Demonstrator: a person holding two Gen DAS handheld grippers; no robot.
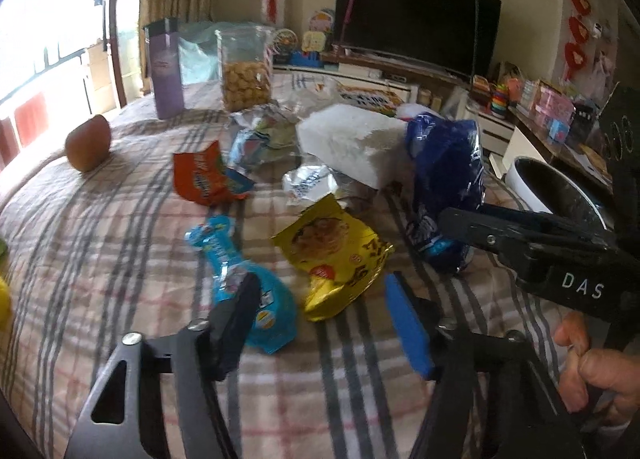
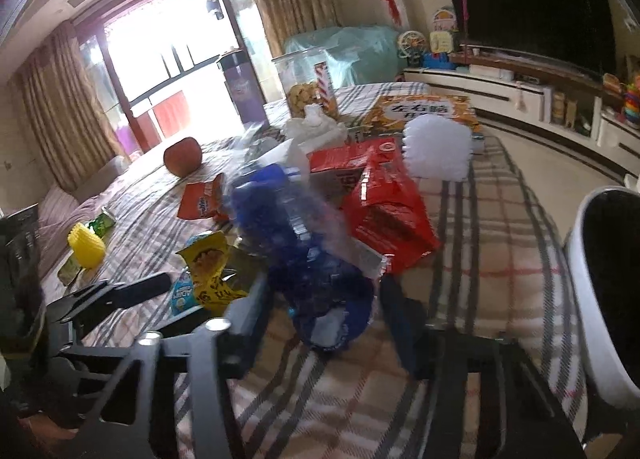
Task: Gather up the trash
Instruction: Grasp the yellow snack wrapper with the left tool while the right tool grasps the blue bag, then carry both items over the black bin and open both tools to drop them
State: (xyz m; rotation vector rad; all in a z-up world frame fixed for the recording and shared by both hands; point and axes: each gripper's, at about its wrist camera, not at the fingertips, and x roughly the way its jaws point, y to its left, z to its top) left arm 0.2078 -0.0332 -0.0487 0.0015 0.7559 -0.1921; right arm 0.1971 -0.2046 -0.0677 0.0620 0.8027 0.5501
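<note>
Left gripper point(image 1: 320, 303): at the bottom middle of the left view, pointing down and forward. Its jaws are partly apart, with one black finger point(image 1: 236, 311) and one blue finger point(image 1: 408, 323).
Right gripper point(image 2: 320, 315): at the bottom middle of the right view, tipped down. Its jaws are partly apart, and both fingers look blurry.
Right hand point(image 1: 592, 375): at the lower right of the left view, with its fingers curled round a black handle.

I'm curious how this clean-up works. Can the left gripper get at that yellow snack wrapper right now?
Probably yes. The yellow snack wrapper lies flat just ahead of the left gripper, between its open fingers, with nothing on top.
</note>
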